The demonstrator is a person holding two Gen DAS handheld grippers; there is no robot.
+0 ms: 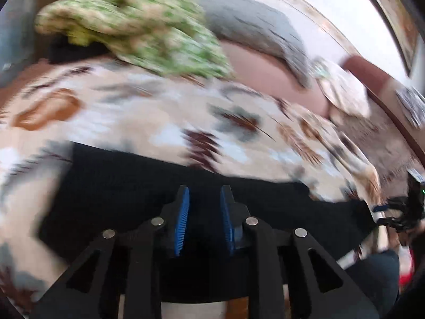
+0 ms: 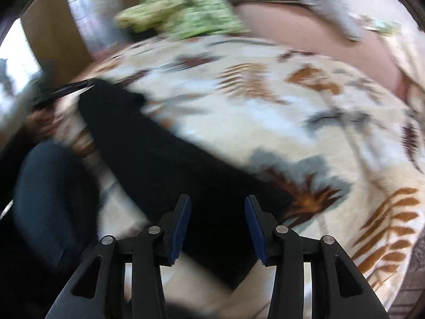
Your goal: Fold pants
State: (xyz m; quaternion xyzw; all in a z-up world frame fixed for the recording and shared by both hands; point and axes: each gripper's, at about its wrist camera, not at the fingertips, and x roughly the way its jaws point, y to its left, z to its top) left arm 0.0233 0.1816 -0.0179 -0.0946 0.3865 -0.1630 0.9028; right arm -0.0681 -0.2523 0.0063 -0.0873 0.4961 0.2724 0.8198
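The pants [image 2: 164,159] run lengthwise from your right gripper [image 2: 217,228] to your left gripper [image 1: 204,220]; both hover parted, holding nothing.

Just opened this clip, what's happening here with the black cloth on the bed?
A person is folding black pants laid on a leaf-print blanket, with a hand-held gripper in each hand. Both are over the pants with gaps between the pads: the left hand-held gripper narrowly open, the right hand-held gripper wider. No cloth shows pinched between the pads of either, so the pants look released. A green patterned cloth and a grey pillow lie farther back. The pictures are blurred.
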